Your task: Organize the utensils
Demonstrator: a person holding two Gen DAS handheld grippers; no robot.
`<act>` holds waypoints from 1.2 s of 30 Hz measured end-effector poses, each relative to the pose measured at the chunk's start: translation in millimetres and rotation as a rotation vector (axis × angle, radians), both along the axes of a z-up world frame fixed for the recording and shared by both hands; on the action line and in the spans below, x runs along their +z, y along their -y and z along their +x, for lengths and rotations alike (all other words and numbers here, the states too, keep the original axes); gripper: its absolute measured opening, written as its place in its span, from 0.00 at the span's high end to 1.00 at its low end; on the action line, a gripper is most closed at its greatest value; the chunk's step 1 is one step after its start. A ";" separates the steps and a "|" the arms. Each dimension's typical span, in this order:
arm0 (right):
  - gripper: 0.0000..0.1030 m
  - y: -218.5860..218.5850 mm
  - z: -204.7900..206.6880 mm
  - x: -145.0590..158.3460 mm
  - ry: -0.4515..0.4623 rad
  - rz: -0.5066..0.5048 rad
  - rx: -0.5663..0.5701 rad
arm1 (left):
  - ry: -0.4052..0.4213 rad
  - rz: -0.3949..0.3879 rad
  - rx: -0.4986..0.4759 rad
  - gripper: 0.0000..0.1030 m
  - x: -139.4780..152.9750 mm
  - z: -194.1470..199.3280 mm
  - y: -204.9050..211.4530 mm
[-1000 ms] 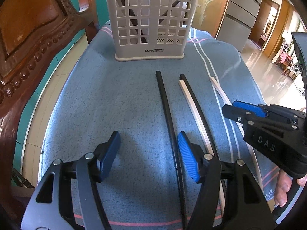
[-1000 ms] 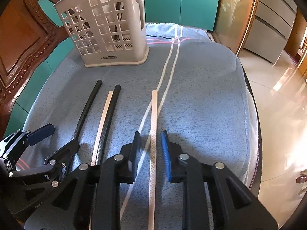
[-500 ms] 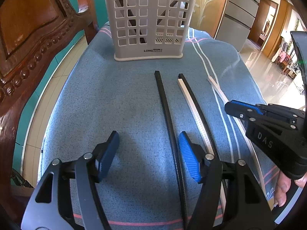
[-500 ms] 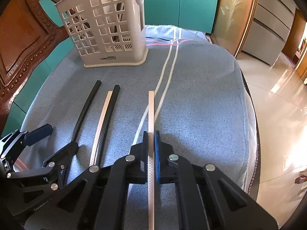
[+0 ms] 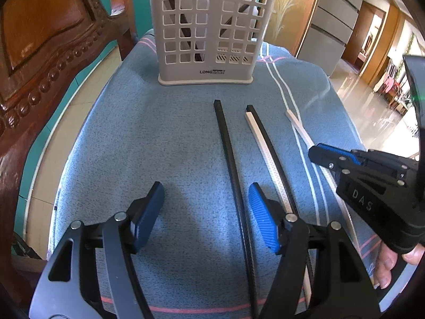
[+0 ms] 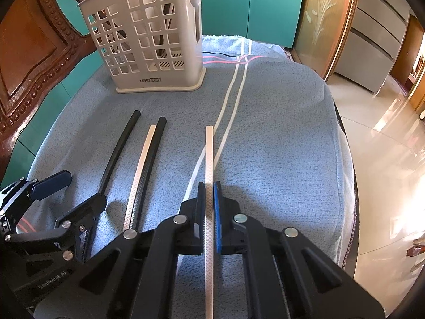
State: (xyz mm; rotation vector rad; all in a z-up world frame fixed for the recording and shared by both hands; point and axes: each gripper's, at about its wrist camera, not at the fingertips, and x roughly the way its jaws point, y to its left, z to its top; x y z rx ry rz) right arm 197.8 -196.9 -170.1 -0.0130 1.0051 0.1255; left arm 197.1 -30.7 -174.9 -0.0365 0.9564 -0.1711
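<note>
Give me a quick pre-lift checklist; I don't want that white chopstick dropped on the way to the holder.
1. Right gripper shut on the white chopstick: ok.
2. Grip firm enough to hold through the lift: cannot tell.
3. Left gripper open, holding nothing: ok.
4. Utensil holder upright on the blue towel: ok.
5. Free room in the holder's compartments: cannot tell.

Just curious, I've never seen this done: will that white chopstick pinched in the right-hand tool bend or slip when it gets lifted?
Probably stiff: the white chopstick looks straight beyond the right gripper. Likely light, being so thin. Its patterned surface and the ribbed blue pad may resist slipping, though held away from its far end, it might tilt.
</note>
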 end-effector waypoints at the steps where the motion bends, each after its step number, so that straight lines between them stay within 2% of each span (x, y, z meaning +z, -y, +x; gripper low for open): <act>1: 0.93 -0.2 0.3 0.1 0.000 -0.001 0.001 | -0.003 -0.011 -0.001 0.35 0.3 1.0 -1.6; 6: 0.93 -1.4 3.0 1.1 0.012 -0.051 -0.019 | -0.016 -0.090 0.019 0.35 2.1 7.8 -12.4; 10: 0.92 -0.1 8.2 0.4 -0.003 -0.029 -0.021 | -0.020 -0.098 0.033 0.35 2.2 22.6 -15.6; 12: 0.87 -0.4 11.3 0.2 -0.008 -0.026 -0.021 | -0.024 -0.095 0.036 0.35 2.1 30.0 -15.5; 14: 0.78 -1.2 14.0 1.4 -0.009 -0.018 -0.018 | -0.031 -0.068 0.034 0.35 2.2 38.8 -12.2; 16: 0.77 -0.9 15.0 3.6 -0.004 -0.001 -0.015 | -0.036 -0.037 0.029 0.35 2.2 45.5 -8.4; 21: 0.77 -2.3 24.1 1.6 -0.009 -0.042 -0.026 | -0.050 0.016 0.031 0.36 2.5 62.4 -2.0; 24: 0.77 -0.8 28.5 -0.6 -0.003 -0.052 -0.033 | -0.065 0.094 0.026 0.36 1.8 71.4 11.0; 25: 0.77 -1.0 29.0 -0.9 -0.001 -0.056 -0.030 | -0.069 0.095 0.026 0.36 2.2 72.2 14.0; 26: 0.81 -0.8 29.4 -1.0 -0.002 -0.052 -0.026 | -0.078 0.093 0.028 0.37 2.8 72.9 16.5; 28: 0.91 1.1 29.5 -1.7 -0.006 -0.025 -0.018 | -0.078 0.092 0.014 0.50 5.2 73.7 21.2; 30: 0.93 1.3 29.3 -1.4 -0.006 -0.018 -0.011 | -0.073 0.095 -0.003 0.74 6.7 70.5 26.2; 31: 0.94 1.3 29.1 -1.2 -0.006 -0.013 -0.006 | -0.072 0.090 -0.015 0.79 7.4 69.8 28.3; 32: 0.94 1.4 28.7 -0.8 -0.007 -0.004 0.000 | -0.073 0.082 -0.024 0.89 7.7 69.5 29.6; 36: 0.94 3.2 21.7 11.5 0.035 0.027 0.010 | -0.072 0.032 -0.021 0.93 10.6 66.3 29.7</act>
